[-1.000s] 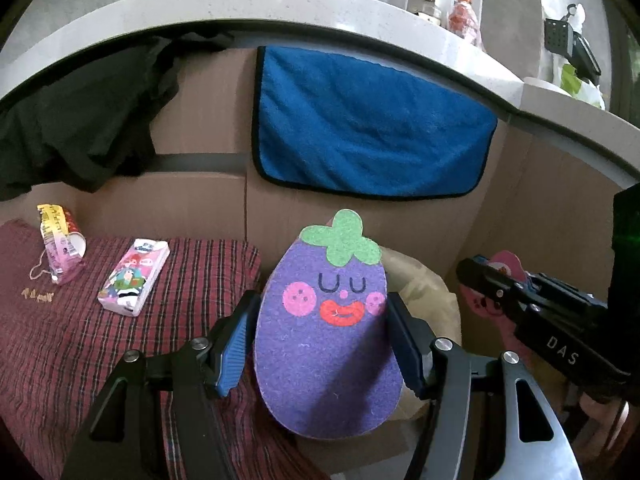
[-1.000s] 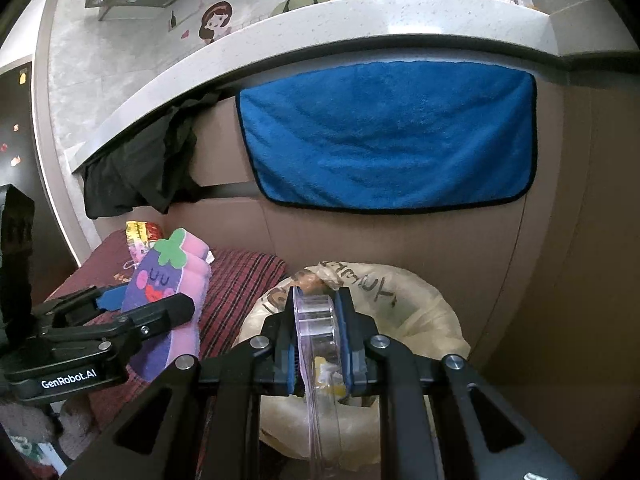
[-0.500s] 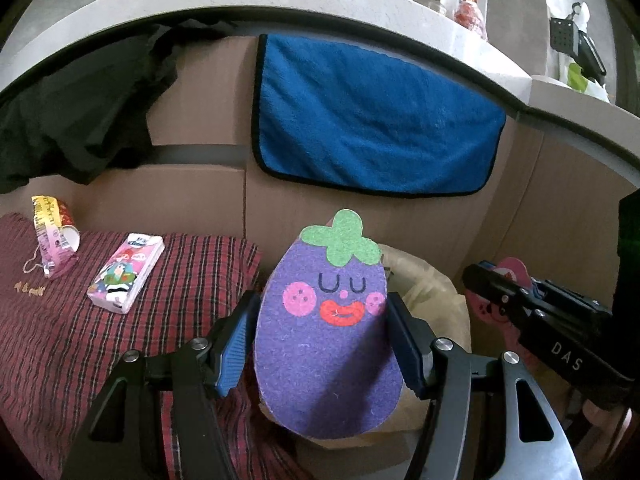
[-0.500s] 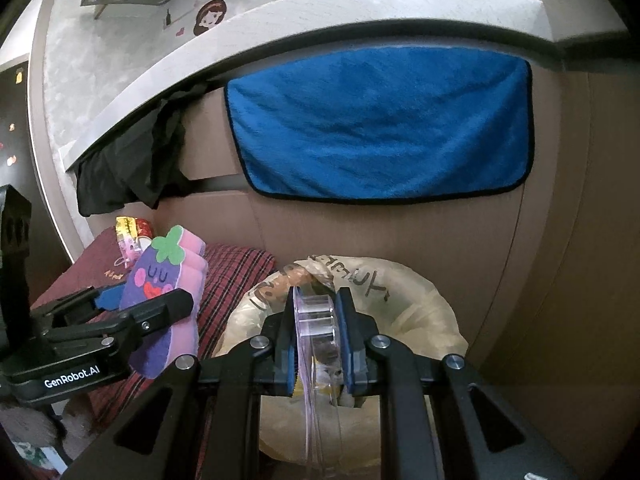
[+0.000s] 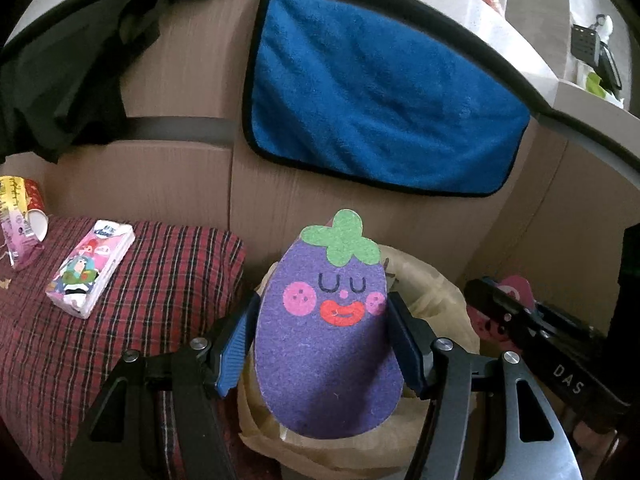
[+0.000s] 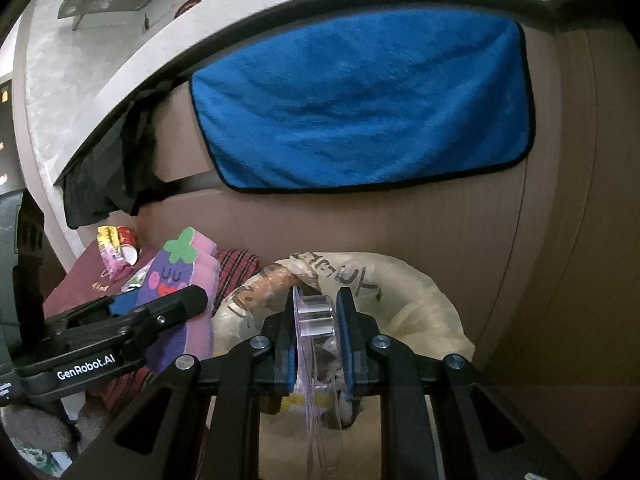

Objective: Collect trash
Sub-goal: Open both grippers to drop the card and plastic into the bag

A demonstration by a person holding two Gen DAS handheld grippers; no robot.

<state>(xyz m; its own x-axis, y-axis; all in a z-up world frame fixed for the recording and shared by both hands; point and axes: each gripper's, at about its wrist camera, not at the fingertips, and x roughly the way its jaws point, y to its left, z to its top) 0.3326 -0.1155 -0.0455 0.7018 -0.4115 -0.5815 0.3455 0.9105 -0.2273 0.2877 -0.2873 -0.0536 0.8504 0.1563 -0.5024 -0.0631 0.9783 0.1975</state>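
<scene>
The left hand-held gripper [image 5: 326,346] has its blue pads pressed against both sides of an eggplant-shaped sponge [image 5: 328,340], purple with a green leaf top, pink cheeks and a red mouth. The sponge stands at lower centre of the left wrist view and hides most of the trash bag [image 5: 436,292] behind it; only the bag's pale, crumpled rim shows to its right and below. In the right wrist view the same sponge appears at left centre, showing a pink layer behind its purple face.

The right hand-held gripper [image 6: 316,340] is nearly closed on a thin clear plastic piece [image 6: 314,320], held edge-on at lower centre of that view, in front of the bag's open mouth. What the piece is cannot be made out. Dark handwriting runs along the bag's rim [image 6: 348,272], but it is not legible. The bag's contents are blurred.

On the left gripper's body, at lower left of the right wrist view, "GenRobot.AI" is printed in white. At the right edge of the left wrist view the other gripper's body reads "DAS"; something pink behind it is partly hidden.

At left of the left wrist view a cartoon-printed tissue pack [image 5: 90,268] lies on a red plaid cloth [image 5: 160,280]; its small blue wording is unreadable. A blue towel [image 5: 380,104] hangs on the brown panel above.
</scene>
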